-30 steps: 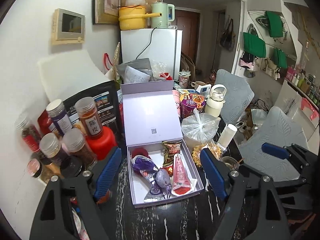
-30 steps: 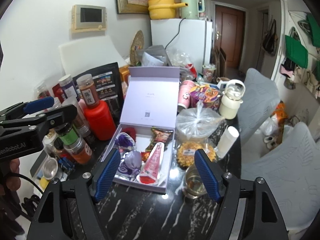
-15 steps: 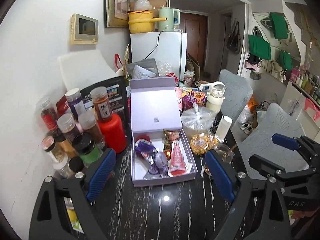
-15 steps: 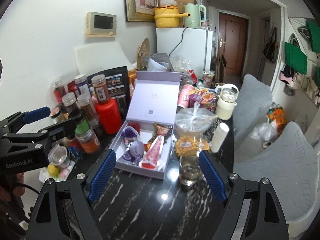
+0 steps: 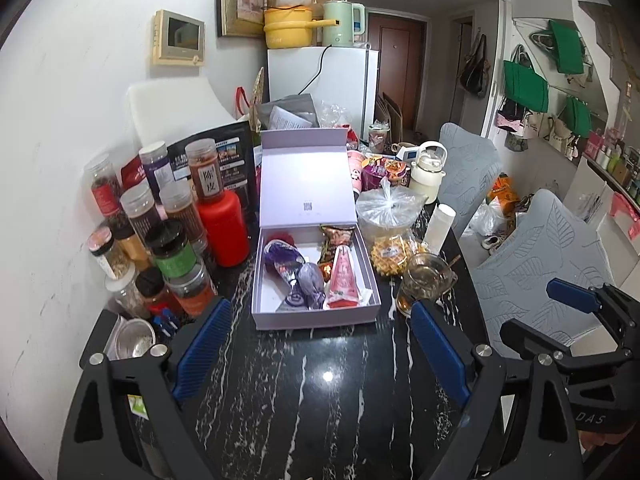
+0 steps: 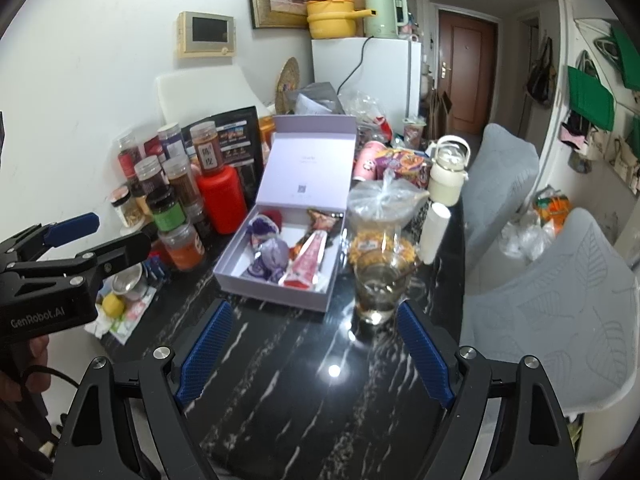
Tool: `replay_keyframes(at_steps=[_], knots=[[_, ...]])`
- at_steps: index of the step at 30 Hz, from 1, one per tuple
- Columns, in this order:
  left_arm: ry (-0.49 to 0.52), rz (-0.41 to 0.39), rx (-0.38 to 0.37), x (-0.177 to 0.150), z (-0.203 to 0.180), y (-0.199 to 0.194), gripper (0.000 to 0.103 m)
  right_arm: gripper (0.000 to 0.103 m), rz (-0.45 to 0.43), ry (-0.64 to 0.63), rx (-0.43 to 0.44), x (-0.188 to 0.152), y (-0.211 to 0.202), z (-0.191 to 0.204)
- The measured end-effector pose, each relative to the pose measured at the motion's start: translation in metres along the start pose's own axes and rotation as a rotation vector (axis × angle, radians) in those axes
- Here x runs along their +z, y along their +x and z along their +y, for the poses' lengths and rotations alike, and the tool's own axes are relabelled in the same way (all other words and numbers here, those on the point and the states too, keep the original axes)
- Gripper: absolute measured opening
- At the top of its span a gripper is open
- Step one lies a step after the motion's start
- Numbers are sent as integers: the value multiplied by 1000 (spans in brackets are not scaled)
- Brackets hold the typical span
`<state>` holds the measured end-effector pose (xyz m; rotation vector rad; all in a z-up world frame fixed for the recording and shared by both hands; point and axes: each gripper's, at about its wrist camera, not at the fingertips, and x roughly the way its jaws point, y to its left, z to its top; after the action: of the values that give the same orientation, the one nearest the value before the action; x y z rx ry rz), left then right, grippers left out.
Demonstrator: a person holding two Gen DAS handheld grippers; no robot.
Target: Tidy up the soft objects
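My left tongs (image 5: 320,340) stand wide apart and empty above the black marble-veined surface (image 5: 320,400), and my right tongs (image 6: 312,350) are likewise spread with nothing between them, both well back from the work. The soft objects sit inside the open lilac cardboard box (image 5: 316,318) with its lid propped upright: a purple crinkled snack pouch (image 5: 282,254), a grey-lilac soft wrapped packet (image 5: 310,280), a pink cone-shaped foil wrapper (image 5: 342,276) and a brown printed snack bag (image 5: 336,236), all crowded together and touching. I judge the packing looks close to finished, perhaps only the lid left to fold down. The risk lies at the sides: the clear glass cup of amber liquid (image 6: 378,284) stands just beside the box's right wall, so a careless sweep of my right tongs could tip it. On the left, the cluster of clear plastic spice jars (image 5: 176,248) stands near, and nudging the box sideways could topple them. The pink cone's wrapper rides up on the front rim, so the lid might jam on it.
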<state>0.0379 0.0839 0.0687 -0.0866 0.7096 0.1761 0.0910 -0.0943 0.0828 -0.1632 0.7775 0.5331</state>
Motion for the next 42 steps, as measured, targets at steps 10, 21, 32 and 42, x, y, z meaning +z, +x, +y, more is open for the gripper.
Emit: replay_keyframes(at_steps=[10,21,32,42], knots=[[-3,37,2,-18,-9,0,92,86,31,30,22,-22,-2,-5],[-10,39,-9,-21,-11,-4,92,86,23,25,20,-25,-5,-5],[-1,36,-12,-23,-17,-6,92,86,24,23,19,-24,-6,-6],[12,36,-14,-21,-22,-6,92,86,21,24,15,-25,-9,-8]])
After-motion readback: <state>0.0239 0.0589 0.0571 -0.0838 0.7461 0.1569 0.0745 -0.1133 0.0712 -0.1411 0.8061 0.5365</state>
